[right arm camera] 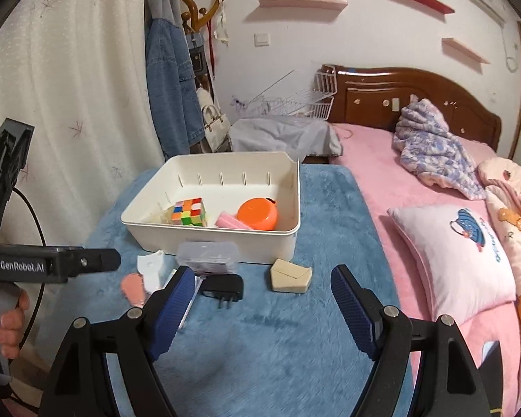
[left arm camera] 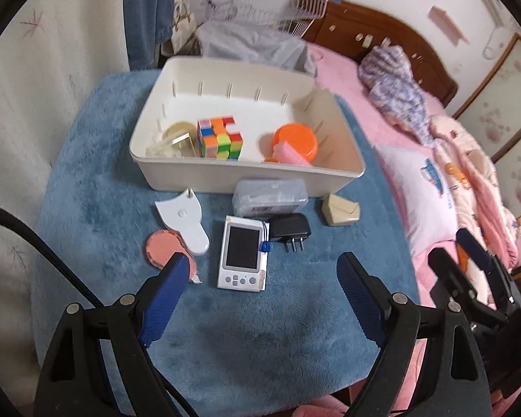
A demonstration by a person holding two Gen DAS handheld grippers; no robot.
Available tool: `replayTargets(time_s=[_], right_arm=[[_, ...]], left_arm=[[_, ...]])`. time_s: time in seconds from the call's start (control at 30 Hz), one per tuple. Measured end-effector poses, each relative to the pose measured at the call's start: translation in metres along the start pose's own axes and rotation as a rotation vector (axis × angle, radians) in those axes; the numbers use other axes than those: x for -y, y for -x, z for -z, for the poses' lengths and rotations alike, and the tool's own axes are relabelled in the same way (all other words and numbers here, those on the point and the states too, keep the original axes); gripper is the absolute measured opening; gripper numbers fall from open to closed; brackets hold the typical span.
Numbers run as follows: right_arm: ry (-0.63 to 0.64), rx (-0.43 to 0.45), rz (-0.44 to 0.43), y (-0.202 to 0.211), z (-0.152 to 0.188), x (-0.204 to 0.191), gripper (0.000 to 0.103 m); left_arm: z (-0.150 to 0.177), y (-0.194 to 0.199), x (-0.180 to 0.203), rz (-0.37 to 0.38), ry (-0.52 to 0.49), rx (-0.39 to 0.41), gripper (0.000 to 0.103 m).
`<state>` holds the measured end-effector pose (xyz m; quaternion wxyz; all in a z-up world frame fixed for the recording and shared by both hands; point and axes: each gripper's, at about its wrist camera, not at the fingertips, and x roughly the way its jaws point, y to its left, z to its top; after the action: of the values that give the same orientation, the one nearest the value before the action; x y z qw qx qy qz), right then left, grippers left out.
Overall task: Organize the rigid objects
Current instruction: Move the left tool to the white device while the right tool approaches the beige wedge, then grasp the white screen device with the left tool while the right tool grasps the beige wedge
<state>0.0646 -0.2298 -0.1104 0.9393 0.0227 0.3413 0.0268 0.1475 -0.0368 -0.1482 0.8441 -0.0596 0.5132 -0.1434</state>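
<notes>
On the blue plush mat, loose items like my white handheld console line up before the white plastic bin for easy picking; I hold left gripper and right gripper spread, empty.

A denim jacket hangs on a wooden coat rack at upper left. At right, a pink bed carries a white pillow and a crumpled floral blanket before the dark headboard.
</notes>
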Motion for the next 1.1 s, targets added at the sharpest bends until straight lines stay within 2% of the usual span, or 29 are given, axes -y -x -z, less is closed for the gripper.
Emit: replayTargets(time_s=[0.13, 0.27, 0.5, 0.9, 1.1], right_arm=[[0.035, -0.03, -0.026, -0.029, -0.001, 0.019, 0.081], [0.073, -0.064, -0.054, -0.057, 0.002, 0.033, 0.081], [0.111, -0.136, -0.117, -0.11, 0.012, 0.051, 0.081], [0.121, -0.262, -0.204, -0.174, 0.026, 0.06, 0.081], [0.107, -0.299, -0.221, -0.189, 0.032, 0.062, 0.081]], left_arm=[[-0.001, -0.028, 0.012, -0.059, 0.008, -0.066, 0.088], [-0.001, -0.063, 0.017, -0.153, 0.02, -0.125, 0.088], [-0.004, -0.108, 0.013, -0.247, 0.053, -0.228, 0.088], [0.001, -0.142, -0.001, -0.335, 0.063, -0.407, 0.088], [0.007, -0.146, -0.006, -0.364, 0.057, -0.429, 0.088]])
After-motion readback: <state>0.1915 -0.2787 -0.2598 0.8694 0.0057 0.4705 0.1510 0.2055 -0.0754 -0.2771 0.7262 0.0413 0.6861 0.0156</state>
